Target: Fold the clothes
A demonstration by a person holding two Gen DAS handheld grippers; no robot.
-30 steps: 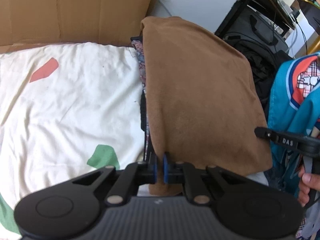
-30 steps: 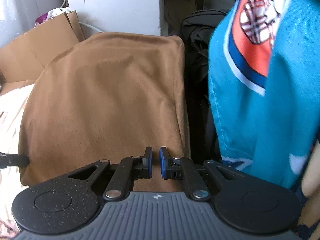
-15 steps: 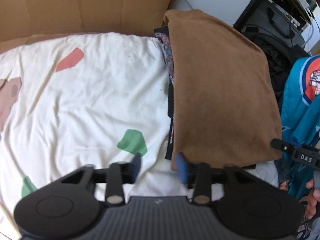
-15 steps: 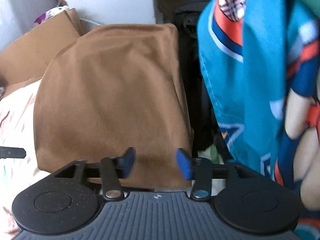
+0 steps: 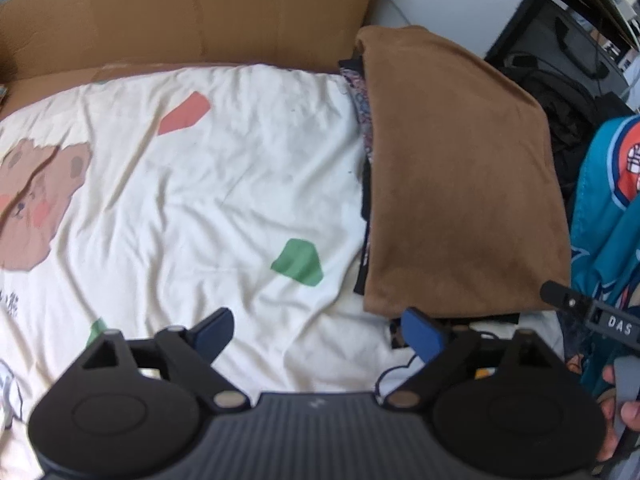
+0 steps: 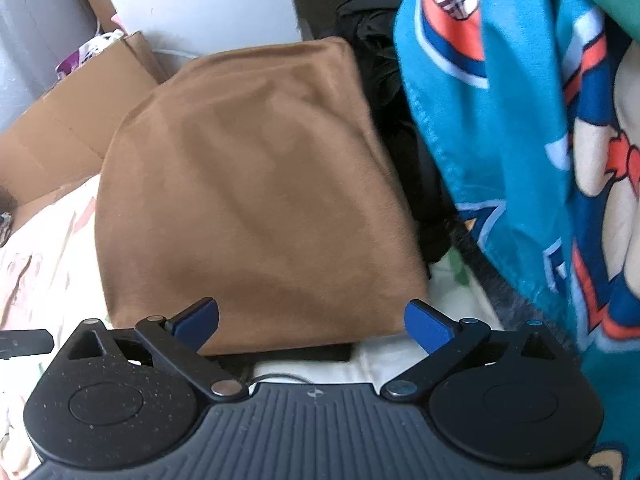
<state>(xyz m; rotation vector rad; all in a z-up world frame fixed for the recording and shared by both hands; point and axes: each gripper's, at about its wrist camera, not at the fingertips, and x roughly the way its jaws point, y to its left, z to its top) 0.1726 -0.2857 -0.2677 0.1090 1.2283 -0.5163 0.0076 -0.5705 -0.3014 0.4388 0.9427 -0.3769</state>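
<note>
A folded brown garment (image 5: 452,184) (image 6: 256,184) lies on top of a stack of folded clothes at the right side of a cream printed bedsheet (image 5: 192,184). My left gripper (image 5: 318,330) hovers over the sheet by the garment's near left corner; its jaws are opening and hold nothing. In the right wrist view my right gripper (image 6: 314,322) hangs above the garment's near edge, jaws opening wide, pads clear of the cloth. The right gripper's finger (image 5: 580,308) shows at the right edge of the left wrist view.
Flat cardboard (image 5: 192,12) stands behind the bed. Dark and patterned folded clothes (image 5: 362,108) show under the brown garment. A teal cartoon-print cloth (image 6: 520,128) hangs close on the right. Black bags (image 5: 560,92) and a dark desk sit beyond the stack.
Both grippers went from shut at the brown garment's near edge to wide apart, letting it go. Both drew back and up, so more of the sheet and stack shows.
</note>
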